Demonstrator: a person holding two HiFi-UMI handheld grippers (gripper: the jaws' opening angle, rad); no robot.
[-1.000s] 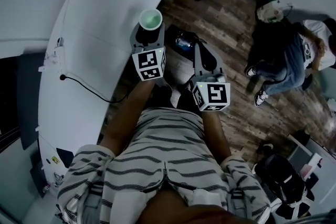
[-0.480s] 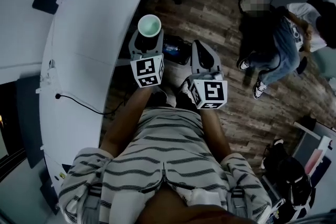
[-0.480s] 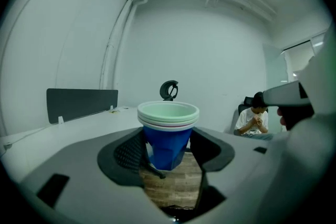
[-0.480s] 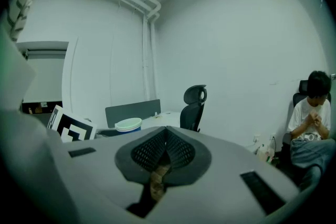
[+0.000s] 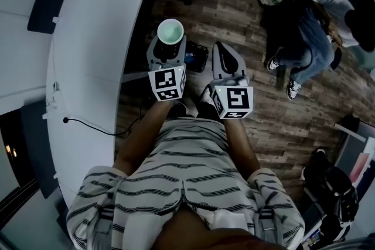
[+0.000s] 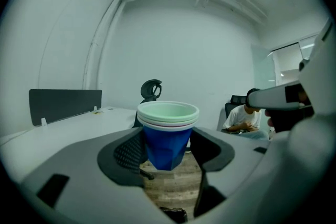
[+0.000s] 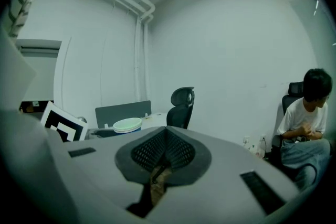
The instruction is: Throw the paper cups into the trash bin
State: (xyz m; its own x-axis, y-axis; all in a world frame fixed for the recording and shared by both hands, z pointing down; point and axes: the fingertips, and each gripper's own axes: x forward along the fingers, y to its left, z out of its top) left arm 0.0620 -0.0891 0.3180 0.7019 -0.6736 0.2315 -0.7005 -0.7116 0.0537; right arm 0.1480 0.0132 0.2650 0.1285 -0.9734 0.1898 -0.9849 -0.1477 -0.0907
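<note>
Your left gripper [image 6: 167,150] is clamped on the cups [image 6: 168,131], a nested stack held upright, mouth up, over the floor [image 5: 246,14] just off the desk [image 5: 88,38] edge. Your right gripper [image 7: 164,152] is closed on nothing at 3 o'clock from it. A dark box [image 5: 198,59] on the floor, likely the bin though I can't be sure, lies at 4 o'clock from the cups and below them, between both grippers, so the left is nearer. A seated person [image 5: 304,38] is well apart at 2 o'clock.

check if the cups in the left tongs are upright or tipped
Upright: the paper cups sit rim up in the left tongs, mouth toward the head view.
</note>
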